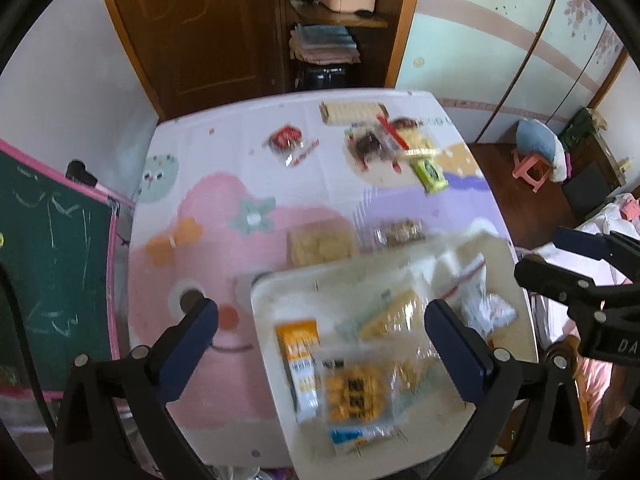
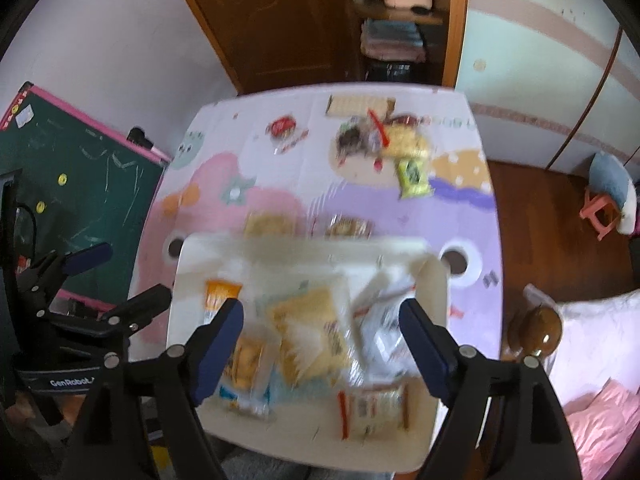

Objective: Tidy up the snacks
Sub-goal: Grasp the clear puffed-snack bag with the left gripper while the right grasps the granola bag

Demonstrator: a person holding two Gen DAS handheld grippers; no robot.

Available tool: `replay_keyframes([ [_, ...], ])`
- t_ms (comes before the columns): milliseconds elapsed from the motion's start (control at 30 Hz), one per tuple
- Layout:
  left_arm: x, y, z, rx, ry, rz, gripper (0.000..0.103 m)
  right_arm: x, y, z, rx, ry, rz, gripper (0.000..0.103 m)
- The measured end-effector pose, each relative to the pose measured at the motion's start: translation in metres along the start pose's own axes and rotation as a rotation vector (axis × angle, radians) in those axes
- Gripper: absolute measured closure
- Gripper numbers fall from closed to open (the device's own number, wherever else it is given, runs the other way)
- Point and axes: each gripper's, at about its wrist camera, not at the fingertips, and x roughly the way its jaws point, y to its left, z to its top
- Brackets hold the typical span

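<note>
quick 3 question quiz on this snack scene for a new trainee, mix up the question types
1. True or false: the left gripper is shut on a snack.
2. Where does the green packet lie? A) in the white tray B) on the mat, far side C) on the floor
3. Fill in: the orange packet lies in the ____.

Key
1. False: both it and the right gripper are open and hold nothing.
2. B
3. tray
</note>
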Motion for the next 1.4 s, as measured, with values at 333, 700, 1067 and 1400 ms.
replay_keyframes([
  [333,0.061,0.022,0.068,-0.062,0.076,-0.07,0.001,0.062,-0.02,0.076,0.015,0.074,-0.046,0.021],
  [700,0.184,0.038,0.072,-0.153,0.33,-0.118,0.001,0.185,-0.037,0.078,0.057,0.353,-0.034,0.021],
  [1067,0.22,0.028,0.072,-0.121,0.398,-0.11,0.001,0.247,-0.039,0.06,0.086,0.508,-0.05,0.022],
  [1400,0.243,0.009,0.067,-0.091,0.455,-0.084,0.001,0.24,-0.042,0.053,0.049,0.455,-0.123,0.047],
])
